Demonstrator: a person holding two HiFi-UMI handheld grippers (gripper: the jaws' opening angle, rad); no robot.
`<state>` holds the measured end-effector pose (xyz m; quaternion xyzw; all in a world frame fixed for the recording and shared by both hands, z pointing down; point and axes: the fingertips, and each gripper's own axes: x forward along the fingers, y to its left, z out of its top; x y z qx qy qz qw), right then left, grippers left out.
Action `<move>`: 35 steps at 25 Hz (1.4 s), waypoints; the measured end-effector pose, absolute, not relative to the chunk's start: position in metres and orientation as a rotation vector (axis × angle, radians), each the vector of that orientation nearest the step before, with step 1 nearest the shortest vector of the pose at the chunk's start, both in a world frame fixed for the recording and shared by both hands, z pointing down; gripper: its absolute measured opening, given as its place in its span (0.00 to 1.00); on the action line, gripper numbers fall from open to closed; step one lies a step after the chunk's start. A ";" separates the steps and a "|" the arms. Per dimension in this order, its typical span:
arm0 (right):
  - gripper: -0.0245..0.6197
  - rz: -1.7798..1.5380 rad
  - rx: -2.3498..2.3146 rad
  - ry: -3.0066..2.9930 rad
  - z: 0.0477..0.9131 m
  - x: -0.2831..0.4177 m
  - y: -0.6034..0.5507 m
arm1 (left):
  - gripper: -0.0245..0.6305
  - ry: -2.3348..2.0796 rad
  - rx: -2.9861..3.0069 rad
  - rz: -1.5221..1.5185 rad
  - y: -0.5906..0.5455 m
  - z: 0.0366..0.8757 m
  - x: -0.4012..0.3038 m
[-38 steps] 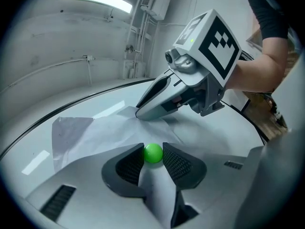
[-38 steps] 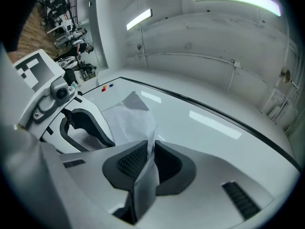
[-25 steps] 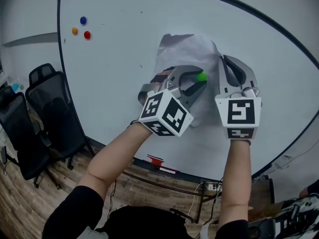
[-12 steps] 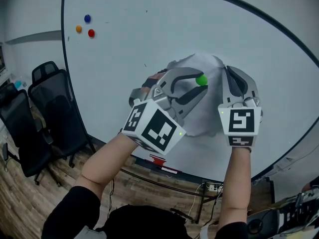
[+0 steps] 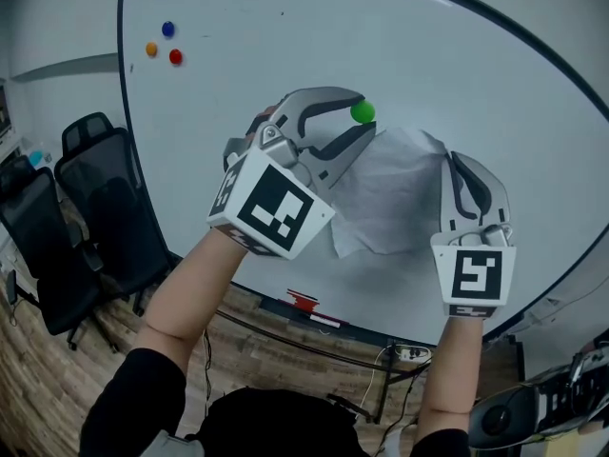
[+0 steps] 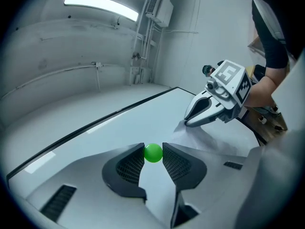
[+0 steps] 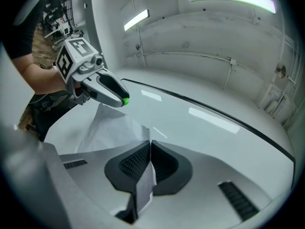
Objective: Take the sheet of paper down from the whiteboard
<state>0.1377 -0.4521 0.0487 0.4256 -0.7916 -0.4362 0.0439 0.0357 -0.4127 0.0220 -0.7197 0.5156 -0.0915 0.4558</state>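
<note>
The white sheet of paper (image 5: 390,193) hangs crumpled in front of the whiteboard (image 5: 238,93). My right gripper (image 5: 457,163) is shut on the sheet's right edge; in the right gripper view the paper (image 7: 107,128) runs pinched between the closed jaws of that gripper (image 7: 149,151). My left gripper (image 5: 360,127) is up and left of the sheet, shut on a small green magnet (image 5: 362,112). The left gripper view shows that magnet (image 6: 153,152) pressed between both pads, off the board, with the paper (image 6: 205,140) to the right.
Blue (image 5: 168,29), orange (image 5: 150,49) and red (image 5: 175,57) magnets sit on the board's upper left. A red item (image 5: 303,302) lies on the board's tray. Black office chairs (image 5: 86,217) stand at the left; cables and a power strip (image 5: 404,355) lie below.
The left gripper has lifted up and left with the green magnet, off the sheet. The right gripper has sunk with the paper, whose top has come away from the board.
</note>
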 end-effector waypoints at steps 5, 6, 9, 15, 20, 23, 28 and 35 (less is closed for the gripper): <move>0.07 -1.405 1.300 -2.431 0.049 0.155 -0.421 | 0.24 1.286 -1.814 -0.257 -0.428 0.029 0.041; 0.07 -1.411 1.301 -2.430 0.050 0.159 -0.414 | 0.24 1.287 -1.819 -0.267 -0.431 0.031 0.043; 0.07 -1.388 1.316 -2.442 0.056 0.171 -0.403 | 0.24 1.291 -1.827 -0.308 -0.444 0.042 0.049; 0.07 -1.364 1.308 -2.440 0.069 0.177 -0.407 | 0.24 1.295 -1.810 -0.361 -0.465 0.063 0.051; 0.07 -1.332 1.309 -2.446 0.083 0.188 -0.404 | 0.24 1.281 -1.795 -0.356 -0.458 0.068 0.062; 0.07 -1.333 1.295 -2.451 0.084 0.185 -0.401 | 0.24 1.261 -1.798 -0.340 -0.453 0.067 0.063; 0.07 -1.304 1.288 -2.479 0.090 0.191 -0.399 | 0.25 1.246 -1.797 -0.234 -0.426 0.061 0.063; 0.07 -1.180 1.292 -2.547 0.123 0.196 -0.396 | 0.11 1.211 -1.840 -0.227 -0.376 0.097 0.061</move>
